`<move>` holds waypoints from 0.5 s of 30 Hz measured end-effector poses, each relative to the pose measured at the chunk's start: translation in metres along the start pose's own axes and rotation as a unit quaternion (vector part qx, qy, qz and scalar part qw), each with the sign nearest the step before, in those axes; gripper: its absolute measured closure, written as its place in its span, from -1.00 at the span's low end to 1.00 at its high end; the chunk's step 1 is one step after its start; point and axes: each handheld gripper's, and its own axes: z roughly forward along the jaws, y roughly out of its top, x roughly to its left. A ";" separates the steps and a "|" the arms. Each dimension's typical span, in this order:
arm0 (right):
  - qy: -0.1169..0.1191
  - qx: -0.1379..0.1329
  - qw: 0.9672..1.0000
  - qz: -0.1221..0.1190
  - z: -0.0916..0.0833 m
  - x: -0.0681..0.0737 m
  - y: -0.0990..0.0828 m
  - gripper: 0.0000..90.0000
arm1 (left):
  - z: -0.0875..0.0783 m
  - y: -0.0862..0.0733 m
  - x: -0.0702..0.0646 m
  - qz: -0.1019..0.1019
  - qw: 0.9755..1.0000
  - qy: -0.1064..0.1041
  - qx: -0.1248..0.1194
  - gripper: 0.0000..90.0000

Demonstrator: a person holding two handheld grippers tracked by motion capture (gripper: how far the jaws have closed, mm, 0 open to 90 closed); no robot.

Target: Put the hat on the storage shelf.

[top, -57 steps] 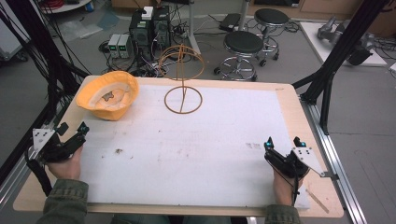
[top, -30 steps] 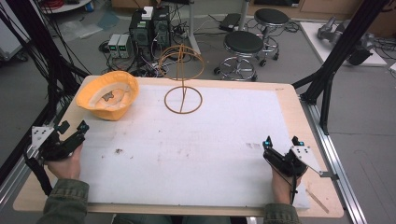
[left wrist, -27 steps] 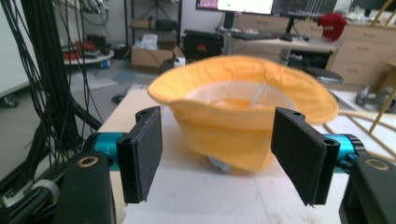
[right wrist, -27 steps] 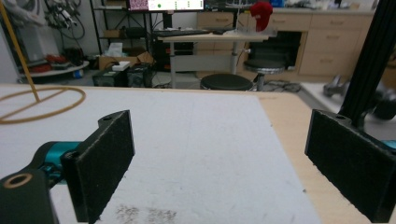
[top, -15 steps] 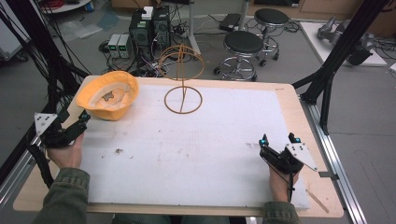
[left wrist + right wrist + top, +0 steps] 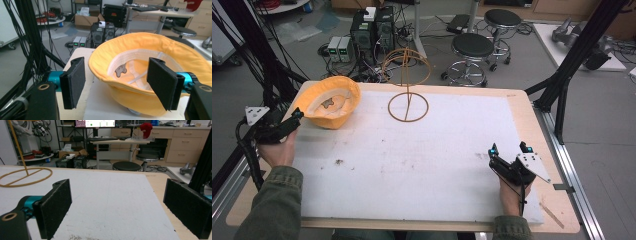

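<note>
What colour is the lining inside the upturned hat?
White, inside the yellow hat; it shows best in the left gripper view.

Yellow cloth hat point(image 6: 160, 62), matt; wire stand point(image 6: 408, 82)

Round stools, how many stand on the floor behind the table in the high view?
2. One stool stands just beyond the table's far edge; the other stool stands farther back to its right. More may be hidden.

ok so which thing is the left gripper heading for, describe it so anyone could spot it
On the white mat, look to the far left corner. The yellow hat lies there upside down, pale lining showing. The wire stand beside it is only thin hoops.
</note>
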 end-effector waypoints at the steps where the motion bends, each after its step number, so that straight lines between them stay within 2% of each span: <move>1: 0.000 0.000 1.000 0.000 0.000 0.000 0.000 -0.85 | 0.003 0.000 0.001 -0.002 1.000 0.001 0.004 -0.30; 3: 0.001 0.000 1.000 0.001 0.000 0.000 0.000 -0.85 | 0.009 0.000 0.004 -0.006 1.000 0.000 0.010 -0.29; 5: 0.002 0.000 1.000 -0.001 0.000 0.000 0.000 -0.85 | 0.020 0.000 0.009 -0.013 1.000 -0.002 0.029 -0.29; 9: 0.004 0.001 1.000 -0.001 0.001 0.000 0.000 -0.85 | 0.030 -0.003 0.014 -0.025 0.999 0.001 0.041 -0.29; 11: 0.006 0.002 1.000 0.000 0.001 0.001 0.000 -0.85 | 0.039 -0.007 0.020 -0.036 0.998 -0.002 0.057 -0.29; 12: 0.006 0.002 1.000 0.000 0.001 0.001 0.000 -0.85 | 0.039 -0.007 0.020 -0.036 0.998 -0.002 0.057 -0.28; 15: 0.008 0.003 1.000 -0.001 0.001 0.001 0.000 -0.85 | 0.045 -0.007 0.024 -0.053 0.997 -0.012 0.059 -0.26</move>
